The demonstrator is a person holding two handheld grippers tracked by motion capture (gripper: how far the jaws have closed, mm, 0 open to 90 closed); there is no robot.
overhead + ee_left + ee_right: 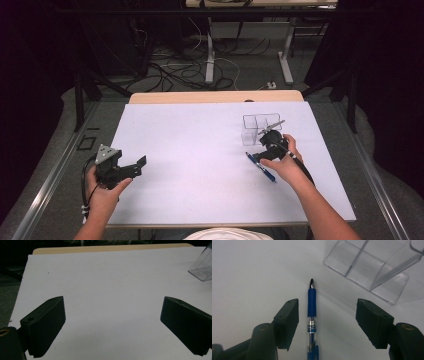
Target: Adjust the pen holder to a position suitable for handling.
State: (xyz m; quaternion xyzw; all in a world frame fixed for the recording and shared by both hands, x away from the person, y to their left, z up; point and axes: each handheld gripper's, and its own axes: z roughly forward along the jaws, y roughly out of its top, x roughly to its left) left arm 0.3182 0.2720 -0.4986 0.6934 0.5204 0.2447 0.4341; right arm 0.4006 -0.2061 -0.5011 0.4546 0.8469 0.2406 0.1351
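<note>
Looking down my right gripper (327, 322) first: jaws apart, pen between them, not gripped. The blue pen (312, 315) lies flat on the white sheet (249, 270), running straight away from the camera, closer to the jaw on the view's left than the one on the right. It sits just beside that left pad; I can't tell if it touches. Clear gap to the other pad. Blue rubber grip section and dark tip stick out past the jaw ends, tip pointing away from me. Clear barrel with print sits level with the pads. Beyond the tip, off toward the view's right, stands the clear plastic organizer (372, 267), with dividers visible inside, apart from the pen.

High view: right gripper (260, 151) is held in the person's right hand (286, 162) at the right side of the sheet, pen (262, 167) on the sheet under it, slanted, its near end poking out toward the table's near edge. Organizer (256, 129) is just behind the gripper, upright.

Left gripper (137, 165) is well apart at the sheet's left edge, in the left hand (102, 192). In the left gripper view its jaws stand wide apart with nothing between, bare sheet (107, 290) ahead, organizer corner (202, 270) far off at the right, wooden table edge (100, 249) beyond.
</note>
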